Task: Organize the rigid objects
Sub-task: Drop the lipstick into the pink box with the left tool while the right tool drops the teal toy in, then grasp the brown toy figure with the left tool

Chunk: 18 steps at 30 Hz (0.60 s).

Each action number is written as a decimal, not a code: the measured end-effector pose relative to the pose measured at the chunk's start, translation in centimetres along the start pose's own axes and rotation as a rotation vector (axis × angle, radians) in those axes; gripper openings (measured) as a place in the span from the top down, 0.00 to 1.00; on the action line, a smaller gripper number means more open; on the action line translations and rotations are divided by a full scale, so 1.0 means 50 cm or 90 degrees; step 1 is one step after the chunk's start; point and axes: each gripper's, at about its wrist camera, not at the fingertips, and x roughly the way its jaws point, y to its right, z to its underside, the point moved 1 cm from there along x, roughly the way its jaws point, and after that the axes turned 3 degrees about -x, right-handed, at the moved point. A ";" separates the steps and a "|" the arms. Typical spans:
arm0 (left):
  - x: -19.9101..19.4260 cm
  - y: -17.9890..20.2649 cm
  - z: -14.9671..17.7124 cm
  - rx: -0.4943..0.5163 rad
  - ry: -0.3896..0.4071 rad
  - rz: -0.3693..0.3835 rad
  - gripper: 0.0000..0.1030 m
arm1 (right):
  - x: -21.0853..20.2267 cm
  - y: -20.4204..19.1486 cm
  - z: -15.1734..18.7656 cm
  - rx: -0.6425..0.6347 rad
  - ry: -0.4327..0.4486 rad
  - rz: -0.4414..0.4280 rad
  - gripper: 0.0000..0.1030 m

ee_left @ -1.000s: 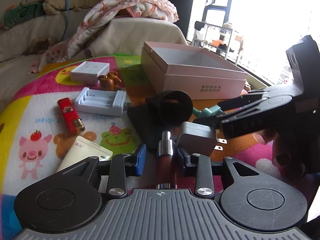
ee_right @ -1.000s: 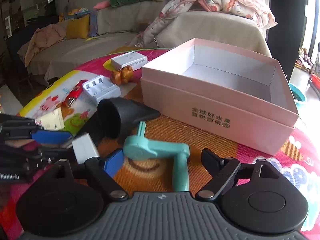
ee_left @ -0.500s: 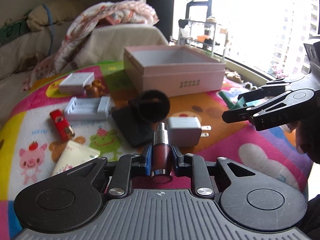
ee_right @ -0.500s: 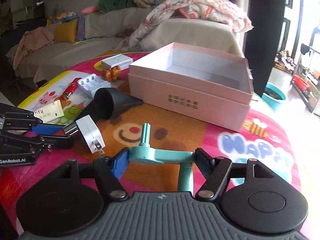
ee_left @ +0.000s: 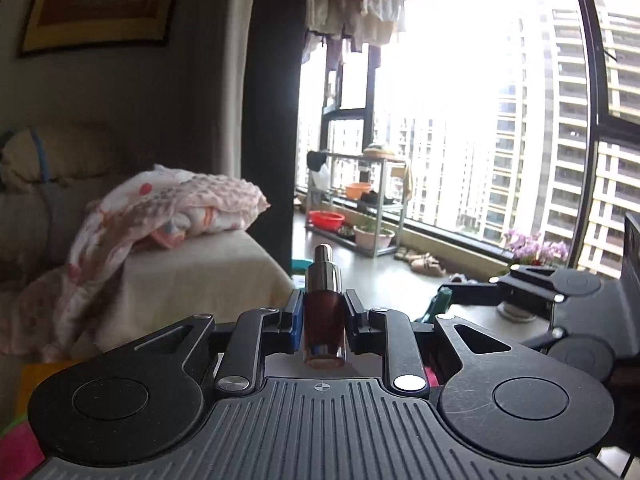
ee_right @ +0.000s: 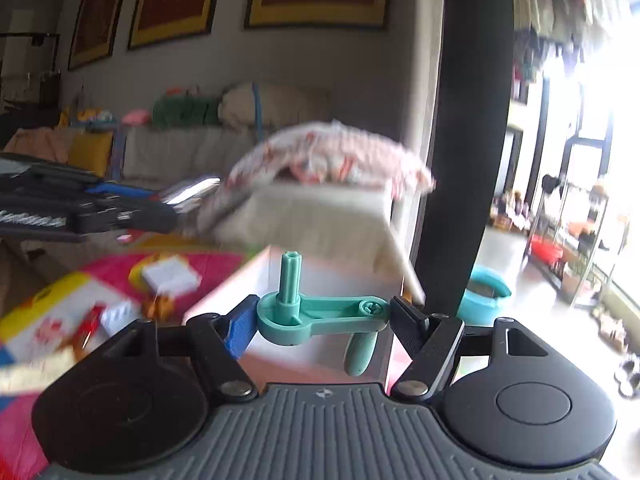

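My left gripper (ee_left: 323,316) is shut on a dark red bottle with a silver cap (ee_left: 323,300) and holds it raised, pointing at the window. My right gripper (ee_right: 320,314) is shut on a teal plastic crank handle (ee_right: 320,316) and holds it above the near edge of the pink open box (ee_right: 256,280). The left gripper with the bottle's silver cap (ee_right: 188,194) shows at the left of the right wrist view. The right gripper (ee_left: 560,308) shows at the right of the left wrist view.
On the colourful mat (ee_right: 120,268) lie a white flat box (ee_right: 170,278), a white charger tray (ee_right: 116,316) and a red lighter (ee_right: 86,330), all blurred. A sofa with a pink blanket (ee_left: 168,208) stands behind. A rack (ee_left: 360,204) stands by the window.
Both grippers have lifted and tilted up with their objects; the table has dropped out of the left wrist view. The right gripper has moved toward the pink box.
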 end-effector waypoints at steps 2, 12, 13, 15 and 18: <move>0.047 -0.020 -0.020 -0.047 -0.012 0.003 0.74 | 0.040 -0.001 -0.030 -0.017 0.008 0.005 0.18; -0.018 -0.080 0.195 -0.079 -0.115 -0.047 0.74 | 0.019 -0.038 0.156 0.036 -0.121 -0.076 0.15; -0.033 -0.082 0.222 -0.079 -0.126 -0.053 0.74 | 0.012 -0.050 0.182 0.031 -0.144 -0.091 0.15; -0.067 -0.090 0.267 -0.079 -0.148 -0.068 0.74 | -0.001 -0.074 0.218 0.035 -0.177 -0.119 0.15; -0.116 -0.105 0.308 -0.112 -0.154 -0.102 0.74 | -0.020 -0.103 0.241 0.055 -0.200 -0.165 0.15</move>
